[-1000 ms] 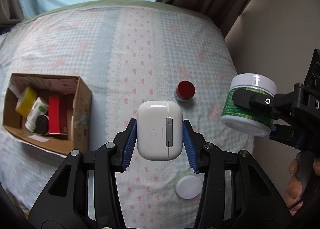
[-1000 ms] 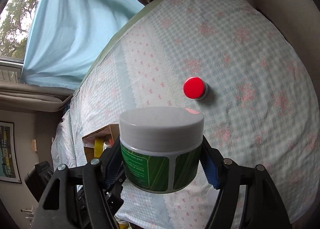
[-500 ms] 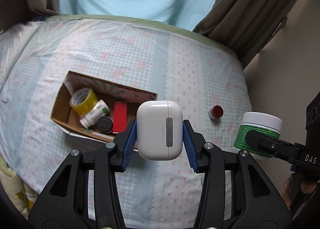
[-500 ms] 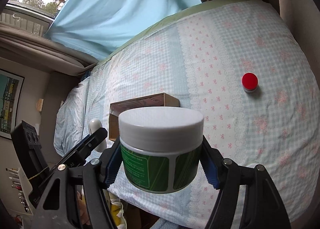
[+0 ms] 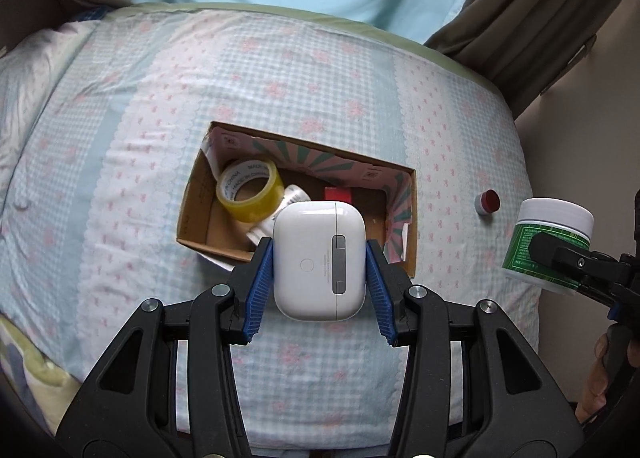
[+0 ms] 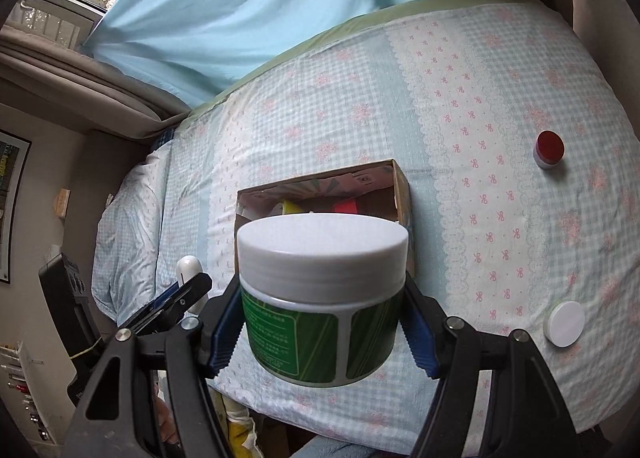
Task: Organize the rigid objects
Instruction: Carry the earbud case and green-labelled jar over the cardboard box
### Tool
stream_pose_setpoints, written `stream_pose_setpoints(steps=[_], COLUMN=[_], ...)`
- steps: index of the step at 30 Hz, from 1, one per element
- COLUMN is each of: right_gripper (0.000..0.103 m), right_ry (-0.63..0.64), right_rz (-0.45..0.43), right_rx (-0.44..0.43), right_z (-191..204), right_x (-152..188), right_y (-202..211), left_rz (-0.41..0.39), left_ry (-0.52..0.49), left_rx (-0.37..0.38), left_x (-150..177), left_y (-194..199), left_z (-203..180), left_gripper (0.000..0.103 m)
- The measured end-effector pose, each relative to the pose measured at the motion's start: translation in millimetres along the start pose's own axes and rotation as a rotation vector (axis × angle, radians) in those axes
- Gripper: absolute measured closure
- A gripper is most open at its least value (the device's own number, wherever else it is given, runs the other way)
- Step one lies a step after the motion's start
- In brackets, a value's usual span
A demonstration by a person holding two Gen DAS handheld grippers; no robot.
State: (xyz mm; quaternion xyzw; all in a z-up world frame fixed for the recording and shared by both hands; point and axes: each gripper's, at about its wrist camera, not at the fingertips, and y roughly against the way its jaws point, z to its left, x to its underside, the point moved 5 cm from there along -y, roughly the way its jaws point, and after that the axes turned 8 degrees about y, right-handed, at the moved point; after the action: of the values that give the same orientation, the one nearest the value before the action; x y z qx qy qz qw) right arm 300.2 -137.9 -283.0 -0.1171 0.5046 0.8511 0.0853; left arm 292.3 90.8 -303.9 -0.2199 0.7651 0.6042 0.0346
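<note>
My left gripper (image 5: 319, 260) is shut on a white earbuds case (image 5: 319, 260) and holds it in the air in front of the open cardboard box (image 5: 404, 193) on the bed. My right gripper (image 6: 324, 322) is shut on a green jar with a white lid (image 6: 324, 298), also in the air, to the right of the box (image 6: 402, 185); the jar shows in the left wrist view (image 5: 548, 244) too. The box holds a yellow tape roll (image 5: 250, 191), a white bottle and a red item (image 5: 338, 193).
A small red-lidded jar (image 5: 487, 202) lies on the bedspread right of the box, also in the right wrist view (image 6: 549, 148). A white round lid (image 6: 565, 324) lies near the bed's front edge. Curtains and a wall stand behind and right of the bed.
Both grippers have moved left with their loads; the box now sits directly ahead of the left gripper. The red-lidded jar has shifted right in both views.
</note>
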Motion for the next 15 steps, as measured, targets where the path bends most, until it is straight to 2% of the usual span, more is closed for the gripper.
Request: stream_pose_setpoints(steps=[8,15], right_gripper=[0.037,0.037], right_ry=[-0.083,-0.069], right_rz=[0.036,0.116], right_rx=[0.060,0.108], right_z=[43.1,61.5], right_x=[17.6,23.8], right_y=[-61.6,-108.6], left_rz=[0.068,0.106], left_ry=[-0.112,-0.103], left_rx=[0.025,0.040], left_x=[-32.0,-53.8], left_y=[-22.3,-45.3], left_z=[36.6,61.5], left_gripper=[0.062,0.062])
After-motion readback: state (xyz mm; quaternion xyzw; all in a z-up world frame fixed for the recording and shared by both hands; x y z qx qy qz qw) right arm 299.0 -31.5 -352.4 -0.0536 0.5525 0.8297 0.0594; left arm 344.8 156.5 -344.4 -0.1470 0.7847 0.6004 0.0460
